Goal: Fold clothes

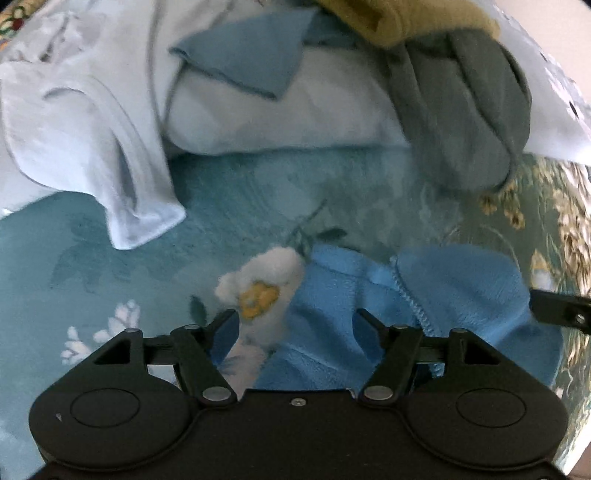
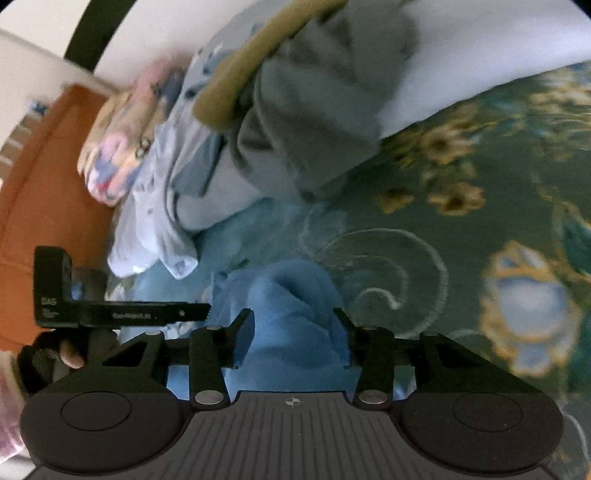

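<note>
A bright blue fleece garment [image 1: 436, 295] lies crumpled on the teal flowered bedspread [image 1: 110, 258]. My left gripper [image 1: 295, 325] is open, its jaws wide apart over the garment's left edge. My right gripper [image 2: 291, 325] is open too, with a bunched fold of the same blue fleece [image 2: 291, 295] between its spread jaws, not pinched. The right gripper's tip shows at the right edge of the left wrist view [image 1: 561, 310]. The left gripper shows from the side in the right wrist view [image 2: 122, 314].
A pile of clothes lies beyond: a pale blue shirt [image 1: 85, 122], a white-blue folded piece [image 1: 280, 114], a grey-green garment [image 1: 465, 110] and a mustard one [image 1: 399, 18]. An orange headboard or wall panel [image 2: 44, 192] stands at the left.
</note>
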Available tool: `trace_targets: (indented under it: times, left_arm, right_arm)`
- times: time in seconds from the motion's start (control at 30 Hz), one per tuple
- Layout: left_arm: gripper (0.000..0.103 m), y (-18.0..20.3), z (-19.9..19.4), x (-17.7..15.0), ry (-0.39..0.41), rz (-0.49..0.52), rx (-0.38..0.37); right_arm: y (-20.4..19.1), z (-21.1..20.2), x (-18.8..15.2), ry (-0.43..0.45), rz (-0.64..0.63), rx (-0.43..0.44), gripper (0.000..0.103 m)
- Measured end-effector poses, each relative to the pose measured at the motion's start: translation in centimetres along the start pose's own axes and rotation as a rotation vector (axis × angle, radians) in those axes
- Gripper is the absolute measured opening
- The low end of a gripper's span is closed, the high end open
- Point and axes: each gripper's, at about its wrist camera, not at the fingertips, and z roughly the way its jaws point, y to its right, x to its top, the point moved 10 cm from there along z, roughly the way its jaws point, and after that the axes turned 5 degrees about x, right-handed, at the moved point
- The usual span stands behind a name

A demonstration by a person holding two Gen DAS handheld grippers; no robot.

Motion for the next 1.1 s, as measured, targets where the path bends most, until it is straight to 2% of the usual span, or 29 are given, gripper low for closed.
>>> trace_targets:
  times: [0.13, 0.27, 0.33, 0.4, 0.47, 0.53, 0.63, 0.73, 0.87, 0.93, 1.1]
  left_arm:
    - [0.065, 0.5, 0.7, 0.1, -0.008, -0.005, -0.055]
    - [0.060, 0.9, 0.9, 0.2, 0.004, -0.002, -0.093]
    - [0.051, 1.1, 0.9, 0.2, 0.013, -0.002, -0.109]
    - [0.046, 1.2, 0.7, 0.1, 0.027, 0.003, -0.107]
    - [0.035, 1.2, 0.4, 0.0, 0.039, 0.001, -0.103]
    - [0.024, 1.0, -0.1, -0.3, 0.053, -0.038, -0.108]
    - [0.013, 0.6, -1.1, -0.6, 0.085, -0.097, -0.109]
    - [0.011, -0.4, -2.9, -0.3, 0.153, -0.149, -0.094]
    - [0.010, -3.8, -7.2, 2.0, 0.323, -0.232, -0.041]
    - [0.010, -5.3, -9.1, 3.0, 0.395, -0.268, -0.014]
    - [0.011, -5.7, -7.3, 3.3, 0.354, -0.261, 0.022]
  right_arm:
    - [0.5, 2.1, 0.3, -0.048, 0.067, 0.019, 0.042]
    - [0.3, 2.8, 0.5, -0.069, 0.057, 0.020, 0.042]
    - [0.1, 3.0, 0.5, -0.077, 0.053, 0.021, 0.035]
    - [-0.1, 3.0, 0.4, -0.083, 0.046, 0.015, 0.031]
    - [-0.3, 3.1, 0.4, -0.081, 0.031, 0.006, 0.026]
    - [-0.6, 3.1, 0.4, -0.077, 0.021, -0.001, 0.023]
    - [-1.5, 3.0, 0.6, -0.067, 0.004, 0.007, 0.020]
    - [-3.0, 2.8, 1.4, -0.042, -0.017, 0.034, 0.019]
    - [-6.3, 1.9, 3.4, 0.043, -0.078, 0.102, 0.018]
    - [-7.2, 2.2, 4.5, 0.081, -0.112, 0.094, 0.018]
    - [-5.8, 5.5, 5.2, 0.064, -0.109, -0.023, 0.018]
